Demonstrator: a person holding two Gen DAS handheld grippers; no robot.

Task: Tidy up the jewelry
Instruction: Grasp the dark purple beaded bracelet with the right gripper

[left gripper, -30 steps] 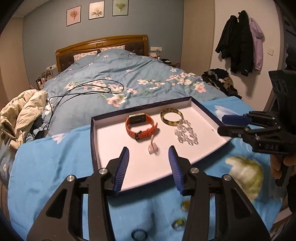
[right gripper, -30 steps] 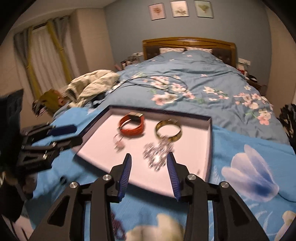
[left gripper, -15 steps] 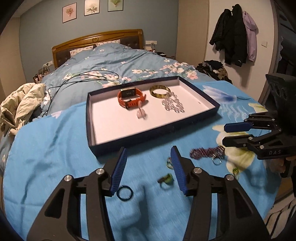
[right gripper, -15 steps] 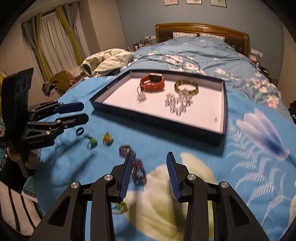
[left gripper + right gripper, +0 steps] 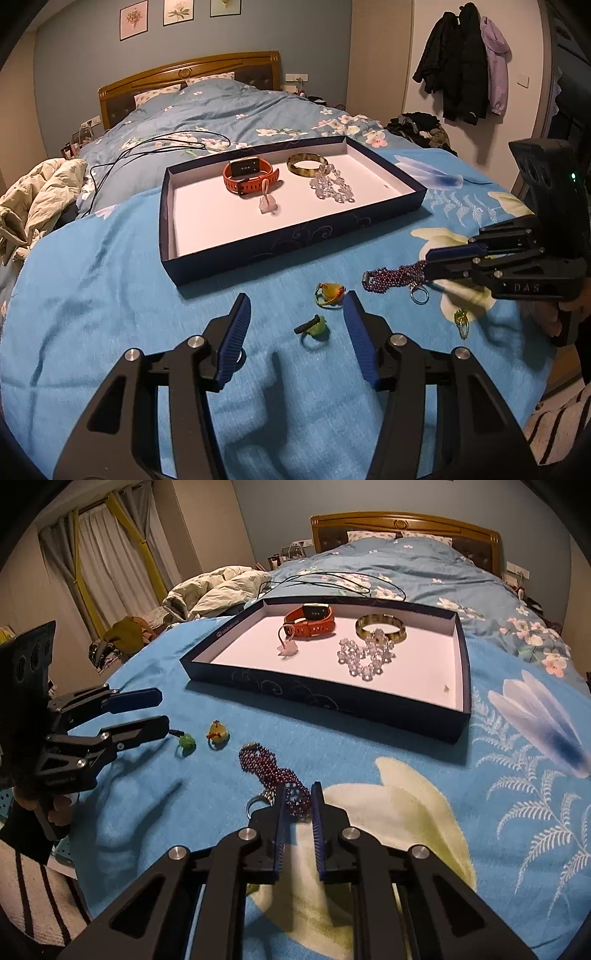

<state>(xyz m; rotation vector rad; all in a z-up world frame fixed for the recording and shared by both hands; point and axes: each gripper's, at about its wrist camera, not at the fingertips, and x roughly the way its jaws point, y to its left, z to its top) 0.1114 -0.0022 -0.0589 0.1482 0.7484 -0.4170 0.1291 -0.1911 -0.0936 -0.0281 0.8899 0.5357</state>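
Landmark is the tray point(image 5: 388, 206), a dark blue box lid with a white floor, sitting on the blue bedspread point(image 5: 110, 295). Inside it, toward its far wall: orange watch point(image 5: 251, 175), a pink charm point(image 5: 267, 203) just in front of the watch, a bangle point(image 5: 307, 165) to the watch's right, and clear beads point(image 5: 332, 186) touching the bangle's near edge. Outside the tray, off its near wall on the bedspread: yellow ring point(image 5: 330, 291), green ring point(image 5: 314, 328) nearer the camera, purple beads point(image 5: 391, 277) to the right, a silver ring point(image 5: 419, 295) just beside the purple beads, and a small green pendant point(image 5: 461, 321) further right. Right gripper point(image 5: 297, 797) is down on the bedspread with jaws clenched around the near end of the purple beads point(image 5: 273, 768); the strand's far end lies loose, pointing toward the tray. Silver ring point(image 5: 258, 799) sits just left of the right jaws. Left gripper point(image 5: 295, 332) has jaws released, spread wide, green ring between them but not touched, yellow ring just beyond the tips. A dark ring peeks out behind the left finger point(image 5: 234, 336), mostly hidden.
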